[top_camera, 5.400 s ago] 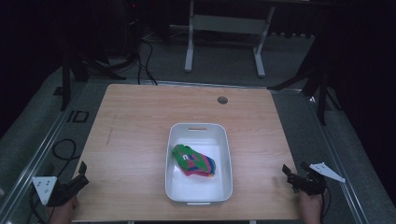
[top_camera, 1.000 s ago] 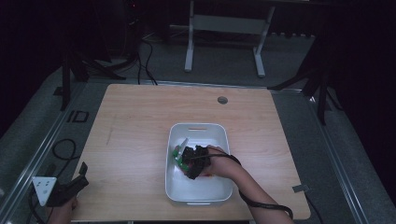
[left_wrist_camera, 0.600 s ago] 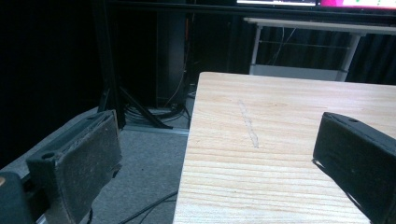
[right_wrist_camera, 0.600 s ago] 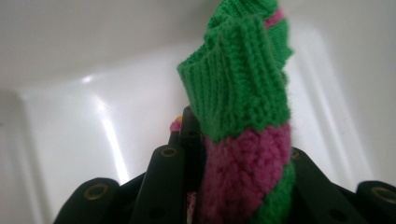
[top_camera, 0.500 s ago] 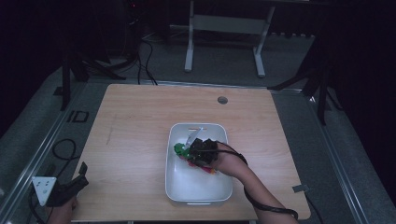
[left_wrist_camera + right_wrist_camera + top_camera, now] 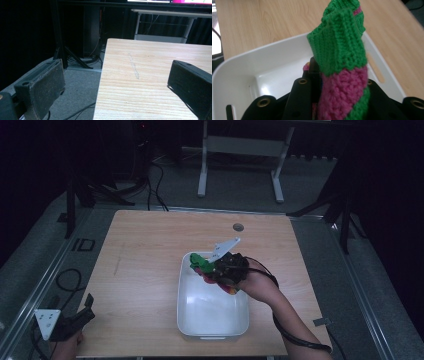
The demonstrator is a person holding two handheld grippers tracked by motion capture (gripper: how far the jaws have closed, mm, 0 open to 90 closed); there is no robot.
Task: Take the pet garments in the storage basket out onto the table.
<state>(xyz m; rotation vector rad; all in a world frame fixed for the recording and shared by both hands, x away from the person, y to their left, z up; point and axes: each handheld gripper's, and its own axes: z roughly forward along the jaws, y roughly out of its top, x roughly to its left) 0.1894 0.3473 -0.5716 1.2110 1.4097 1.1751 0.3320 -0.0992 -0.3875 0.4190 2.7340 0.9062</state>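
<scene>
A crocheted green and pink cloth (image 6: 339, 57) stands up between the jaws of my right gripper (image 6: 329, 82), which is shut on it. In the high view that gripper (image 6: 220, 267) holds the cloth (image 6: 201, 263) lifted over the far end of a white rectangular tub (image 6: 212, 332). The tub's white inside (image 6: 274, 72) lies just below the cloth. My left gripper (image 6: 75, 320) rests at the table's near left corner, off the edge. Its two black jaws stand wide apart with nothing between them (image 6: 115, 87).
The wooden table (image 6: 150, 250) has bare room to the left of and beyond the tub. A small round hole (image 6: 238, 227) sits near its far edge. Cables and a metal stand (image 6: 240, 150) are on the floor behind the table.
My right gripper came in from the table's right edge to the tub, shut on the cloth and has lifted it toward the tub's far end. The left gripper has stayed put.
</scene>
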